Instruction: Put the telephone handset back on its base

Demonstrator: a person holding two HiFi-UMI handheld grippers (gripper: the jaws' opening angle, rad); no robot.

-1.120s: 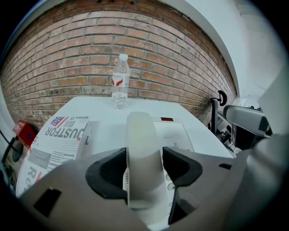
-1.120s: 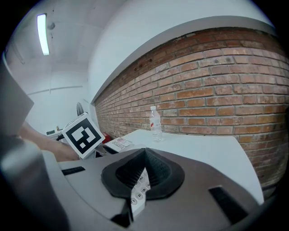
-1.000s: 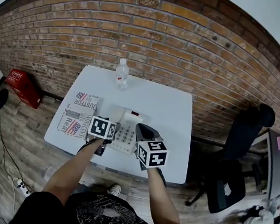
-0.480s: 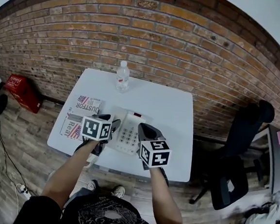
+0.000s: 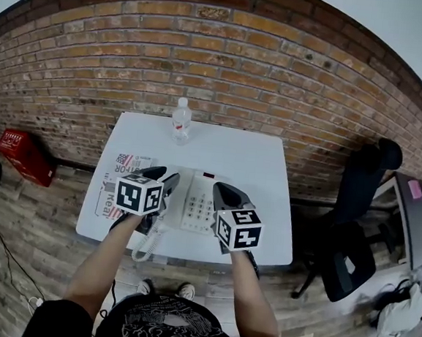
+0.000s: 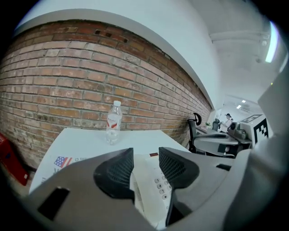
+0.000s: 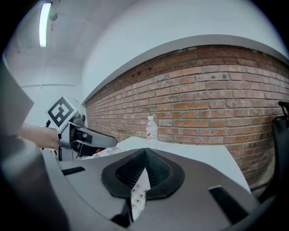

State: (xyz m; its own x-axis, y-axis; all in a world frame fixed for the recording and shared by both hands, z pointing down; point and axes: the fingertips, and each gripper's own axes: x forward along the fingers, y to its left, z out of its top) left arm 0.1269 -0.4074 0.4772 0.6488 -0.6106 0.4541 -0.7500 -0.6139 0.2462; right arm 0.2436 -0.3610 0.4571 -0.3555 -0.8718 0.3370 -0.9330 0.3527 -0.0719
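From the head view, the handset (image 5: pixel 178 198) lay along the base (image 5: pixel 204 209), beside the left gripper (image 5: pixel 169 180) and left of the right gripper (image 5: pixel 220 190), its long axis pointing ahead of both.

In the left gripper view, the left gripper (image 6: pixel 145 153) stood spread, its jaws just having narrowed, pinching nothing. The handset (image 6: pixel 137 187) lay below, seemingly seated.

In the right gripper view, the right gripper (image 7: pixel 145 155) was pressed together, empty, above the base (image 7: pixel 139 194).

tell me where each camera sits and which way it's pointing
Head view: on the head, looking steeply down at the table and phone; both forearms, left gripper and right gripper show.
Left gripper view: on the left gripper, facing the brick wall past its own jaws, apart, nothing between them, just been closing.
Right gripper view: on the right gripper, facing the wall; own jaws together.
Shared: all show the bottle.
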